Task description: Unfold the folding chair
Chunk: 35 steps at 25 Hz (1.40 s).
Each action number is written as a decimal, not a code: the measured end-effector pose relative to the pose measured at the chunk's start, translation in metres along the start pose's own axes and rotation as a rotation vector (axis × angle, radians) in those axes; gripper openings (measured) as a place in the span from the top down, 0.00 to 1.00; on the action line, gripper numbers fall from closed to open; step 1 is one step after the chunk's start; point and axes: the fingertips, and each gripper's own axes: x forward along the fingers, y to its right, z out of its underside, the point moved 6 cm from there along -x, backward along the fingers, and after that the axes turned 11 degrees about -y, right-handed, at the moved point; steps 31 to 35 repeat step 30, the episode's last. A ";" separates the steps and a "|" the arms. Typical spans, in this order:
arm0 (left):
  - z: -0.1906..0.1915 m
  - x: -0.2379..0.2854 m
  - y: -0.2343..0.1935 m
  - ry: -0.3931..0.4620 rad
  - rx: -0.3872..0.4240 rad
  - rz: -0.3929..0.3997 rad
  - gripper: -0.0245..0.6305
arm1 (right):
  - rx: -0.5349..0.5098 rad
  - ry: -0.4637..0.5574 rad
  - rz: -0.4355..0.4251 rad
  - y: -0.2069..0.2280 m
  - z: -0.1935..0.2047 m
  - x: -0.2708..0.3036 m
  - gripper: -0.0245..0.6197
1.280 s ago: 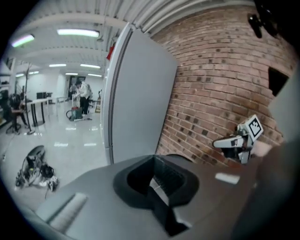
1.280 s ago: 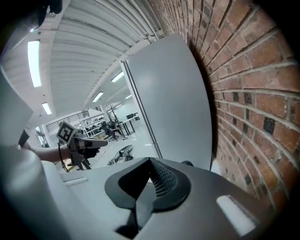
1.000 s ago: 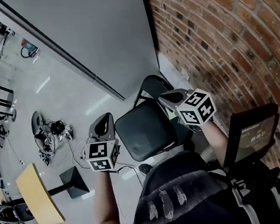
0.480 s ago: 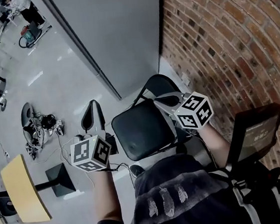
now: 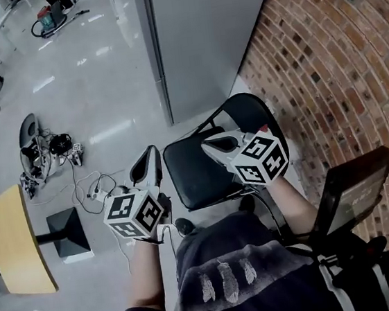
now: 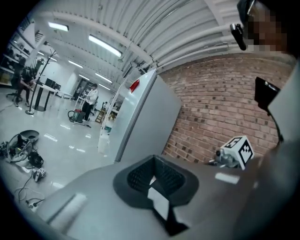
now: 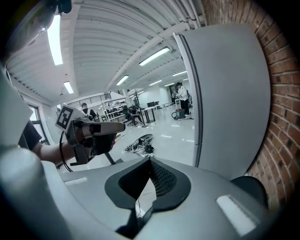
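Spreading over the left half of the head view: glossy pale floor (image 5: pixel 69 96). Curving down the right side: red brick wall (image 5: pixel 338 65). Between the two, rising at top centre: plain grey panel (image 5: pixel 202 39). Filling the bottom edge: person's dark top (image 5: pixel 243 278), with both forearms reaching out from it.

Next in size, the black folding chair (image 5: pixel 193 172). Stands in the corner at the foot of the brick wall, just below the grey panel, directly ahead of the person. Looks open, with the seat lying flat and the rounded backrest up behind it on the wall side.

Off to the left, well apart from the chair: yellow tabletop (image 5: pixel 12 242), with a black base plate (image 5: pixel 69 232) beside it. Low on the right, near the right forearm: dark tilted screen (image 5: pixel 356 192). Higher on the left of the floor: tangle of cables (image 5: pixel 40 151).

Smallest, the tools. Left gripper (image 5: pixel 154 150) hangs just left of the seat's edge and points away from the person. Pressed together at the jaws, nothing between them. Right gripper (image 5: pixel 206 143) overlaps the rear part of the seat in the head view; cannot tell whether touching it. Jaws likewise closed tight on nothing, with only floor and the grey panel beyond them in the right gripper view.
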 end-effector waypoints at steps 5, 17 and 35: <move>0.010 -0.018 -0.017 -0.036 -0.028 -0.012 0.96 | -0.016 -0.025 -0.042 -0.026 -0.001 0.023 0.96; 0.028 -0.006 0.052 -0.132 0.061 -0.061 0.96 | 0.036 0.047 -0.084 0.001 0.045 -0.020 0.96; 0.065 0.001 0.143 -0.164 0.006 -0.039 0.96 | -0.069 -0.049 -0.256 -0.023 0.109 -0.066 0.96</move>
